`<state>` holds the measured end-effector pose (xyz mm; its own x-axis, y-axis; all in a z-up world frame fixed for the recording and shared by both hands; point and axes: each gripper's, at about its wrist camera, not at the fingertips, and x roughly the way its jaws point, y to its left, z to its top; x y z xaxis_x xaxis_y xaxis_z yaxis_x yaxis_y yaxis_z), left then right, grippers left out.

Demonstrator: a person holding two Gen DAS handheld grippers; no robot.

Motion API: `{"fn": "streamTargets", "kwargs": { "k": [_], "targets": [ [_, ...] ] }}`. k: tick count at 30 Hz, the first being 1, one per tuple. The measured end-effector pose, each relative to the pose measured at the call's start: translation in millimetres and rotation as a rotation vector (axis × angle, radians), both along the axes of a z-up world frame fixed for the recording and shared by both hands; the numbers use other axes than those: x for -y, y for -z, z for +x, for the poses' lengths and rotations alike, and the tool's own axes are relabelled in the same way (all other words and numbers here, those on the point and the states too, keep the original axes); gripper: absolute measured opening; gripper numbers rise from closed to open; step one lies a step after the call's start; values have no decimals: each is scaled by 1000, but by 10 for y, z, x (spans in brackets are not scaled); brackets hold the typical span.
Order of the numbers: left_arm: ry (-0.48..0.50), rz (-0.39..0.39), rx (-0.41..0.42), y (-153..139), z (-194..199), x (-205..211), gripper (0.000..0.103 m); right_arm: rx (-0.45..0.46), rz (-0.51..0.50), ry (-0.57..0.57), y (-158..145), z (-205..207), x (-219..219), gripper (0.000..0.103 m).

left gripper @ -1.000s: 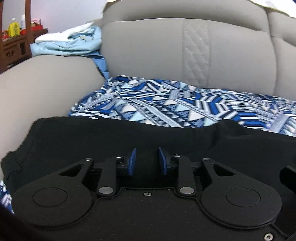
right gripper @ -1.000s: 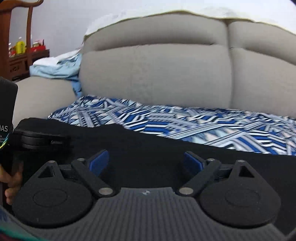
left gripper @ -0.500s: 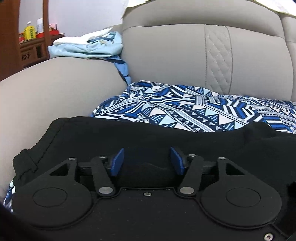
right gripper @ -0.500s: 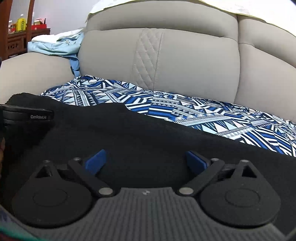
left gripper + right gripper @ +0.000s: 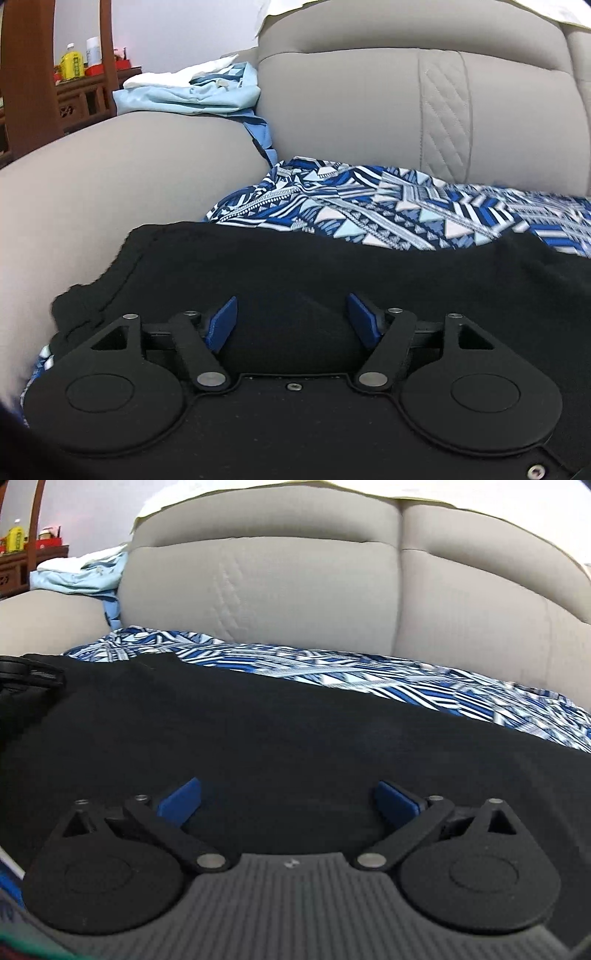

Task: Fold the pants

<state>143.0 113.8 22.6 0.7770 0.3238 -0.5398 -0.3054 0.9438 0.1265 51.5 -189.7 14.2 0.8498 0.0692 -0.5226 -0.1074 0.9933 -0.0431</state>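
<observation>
Black fabric pants [image 5: 332, 266] spread across lower frame on patterned blue sofa cover [image 5: 388, 206], left gripper [image 5: 291, 321] jaws opening (a fold of cloth between them, unpinched), right gripper [image 5: 288, 799] spread wide, holding nothing

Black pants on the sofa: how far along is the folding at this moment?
Done: the black pants lie spread flat over the patterned blue cloth on the sofa. In hand: nothing is gripped. The left gripper is opening with a hump of pants fabric between its jaws; the right gripper is wide open over the pants. Left: whether a fold is already made cannot be told, nor how many remain.
</observation>
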Motion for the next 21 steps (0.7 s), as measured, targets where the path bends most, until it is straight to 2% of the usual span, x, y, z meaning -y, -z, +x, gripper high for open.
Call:
{"fn": "streamTargets", "kwargs": {
  "k": [4,6,8,10,12,14,17,21],
  "targets": [
    [38,-70,-15,-126,-335,57,62,48,37,69,5,-220,191,103],
    [85,-100,-10,-162,-549,151,62,76,97,57,8,-359,263,103],
    [131,-78,-11,-152,-745,304,62,92,135,47,27,-484,282,103],
    [177,-48,-24,-90,-914,474,61,71,139,58,70,-541,283,103],
    [201,-33,-58,1,-1034,598,61,79,136,73,95,-603,305,103],
    [201,-19,-39,50,-1161,668,61,75,164,94,56,-647,388,103],
    [207,4,-50,63,-1240,703,62,78,274,204,-31,-702,736,103],
    [198,-24,-59,62,-1259,638,65,105,423,446,-67,-862,1438,102]
  ]
}}
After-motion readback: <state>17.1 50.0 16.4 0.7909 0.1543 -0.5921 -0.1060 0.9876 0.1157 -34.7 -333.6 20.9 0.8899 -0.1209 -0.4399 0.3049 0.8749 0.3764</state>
